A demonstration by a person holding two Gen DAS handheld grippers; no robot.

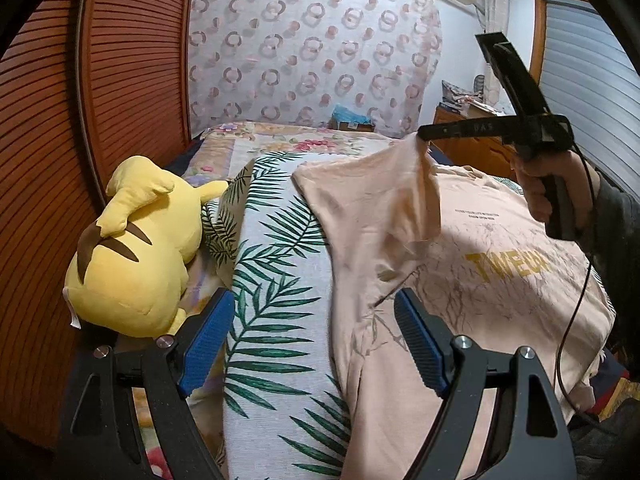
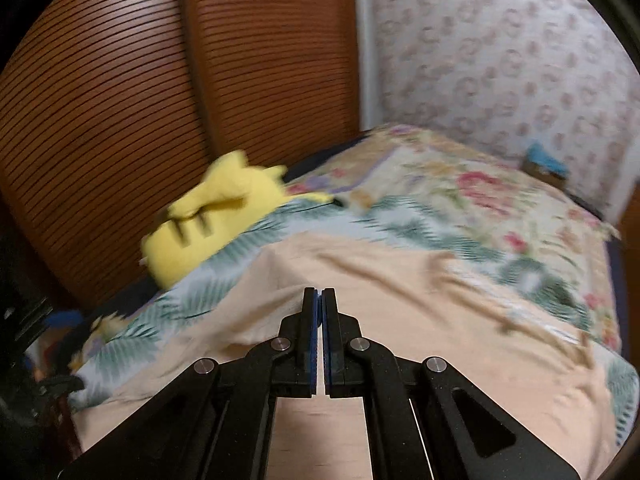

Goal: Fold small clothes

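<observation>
Left tongs [image 1: 314, 338] spread wide, empty, over shirt [image 1: 500, 280] edge; right tongs [image 1: 420, 133] clenched, lifting sleeve.

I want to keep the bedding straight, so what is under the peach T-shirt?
The peach T-shirt lies on a leaf-print cloth spread over a floral bedspread. What the shirt itself covers cannot be seen.

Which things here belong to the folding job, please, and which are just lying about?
Job:
- peach T-shirt
- right hand-held gripper, shut on its sleeve
- left hand-held gripper, open

Lying about:
- yellow plush toy
- leaf-print cover
- floral bedspread
</observation>
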